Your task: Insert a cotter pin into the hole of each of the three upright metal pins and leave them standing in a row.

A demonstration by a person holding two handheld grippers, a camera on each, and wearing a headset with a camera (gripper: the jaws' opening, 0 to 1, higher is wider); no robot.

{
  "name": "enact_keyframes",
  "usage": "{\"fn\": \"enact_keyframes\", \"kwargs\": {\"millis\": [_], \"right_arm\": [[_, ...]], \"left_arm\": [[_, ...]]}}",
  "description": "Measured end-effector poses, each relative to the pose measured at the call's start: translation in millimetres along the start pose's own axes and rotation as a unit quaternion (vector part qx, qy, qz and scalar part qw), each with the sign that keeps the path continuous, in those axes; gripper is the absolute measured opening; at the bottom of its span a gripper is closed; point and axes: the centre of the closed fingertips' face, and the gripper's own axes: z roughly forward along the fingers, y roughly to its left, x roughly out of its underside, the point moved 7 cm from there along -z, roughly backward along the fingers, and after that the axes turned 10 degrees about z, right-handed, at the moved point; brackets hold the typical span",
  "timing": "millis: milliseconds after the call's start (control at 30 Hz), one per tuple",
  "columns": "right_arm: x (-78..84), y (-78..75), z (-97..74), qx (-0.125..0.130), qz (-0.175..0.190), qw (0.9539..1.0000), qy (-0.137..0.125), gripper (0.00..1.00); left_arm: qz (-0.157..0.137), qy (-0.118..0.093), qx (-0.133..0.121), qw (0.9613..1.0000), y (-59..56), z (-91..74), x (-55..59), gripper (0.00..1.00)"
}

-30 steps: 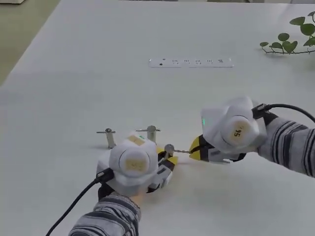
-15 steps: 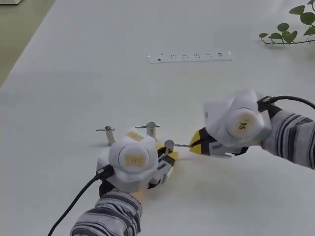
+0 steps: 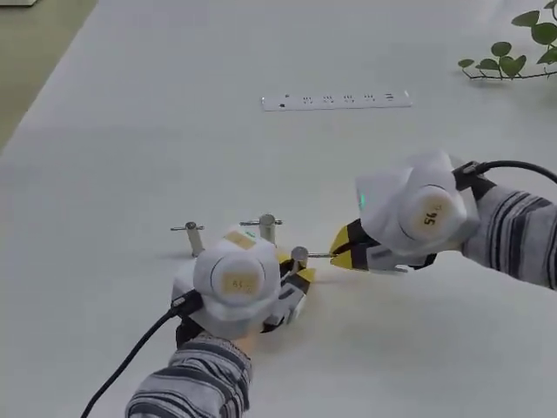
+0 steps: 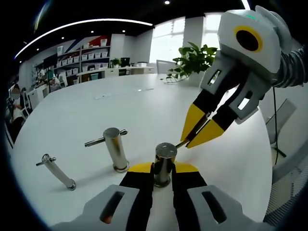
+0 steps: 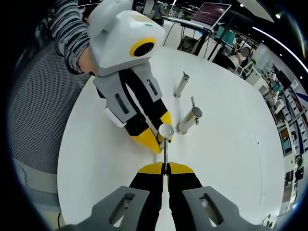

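left claw [image 4: 163, 168] clamps metal pin [image 4: 165, 152] | right claw [image 5: 165, 168] pinches cotter pin [image 5: 165, 150] | sticker [image 3: 432, 218] digits unclear

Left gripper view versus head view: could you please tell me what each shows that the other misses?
Left gripper view: the left claw shut on the nearest silver metal pin's lower part. Head view: the left claw's black cable and striped sleeve. Both: that pin, the two other pins, and the right claw holding a thin cotter pin at its head.
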Motion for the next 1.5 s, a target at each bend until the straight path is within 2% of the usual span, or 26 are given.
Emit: {"fn": "enact_keyframes", "kwargs": {"millis": [133, 800, 867, 933, 1000, 1200, 1500], "right_arm": [[-4.9, 1.1, 2.0, -0.007, 0.004, 0.9999, -0.009, 0.0], [-14.8, 0.5, 9.6, -0.009, 0.03, 0.9989, -0.034, 0.0], [-14.5, -2.7, 6.6, 0.001, 0.048, 0.9985, -0.028, 0.05], [-15.1, -4.6, 1.7, -0.001, 0.062, 0.9976, -0.032, 0.1], [-14.2, -3.4, -2.1, -0.01, 0.064, 0.9972, -0.036, 0.06], [-7.9, -1.9, -1.7, -0.007, 0.062, 0.9977, -0.027, 0.0], [-11.1, -0.6, 0.4, -0.012, 0.072, 0.9968, -0.031, 0.0]], "left_arm": [[0.007, -0.001, -0.002, 1.0, -0.6, 0.2, 0.2, 0.1], [-0.003, -0.005, -0.01, 0.9999, -1.0, 1.7, 0.9, 0.11], [-0.003, -0.005, -0.01, 0.9999, -1.0, 1.9, 0.9, 0.11], [-0.001, -0.005, -0.011, 0.9999, -1.1, 2.0, 1.0, 0.11], [-0.001, -0.004, -0.01, 0.9999, -1.0, 2.2, 1.1, 0.11], [-0.007, -0.003, -0.01, 0.9999, -1.2, 2.7, 1.7, 0.11], [-0.01, -0.003, -0.009, 0.9999, -0.9, 3.2, 2.0, 0.11]]}}
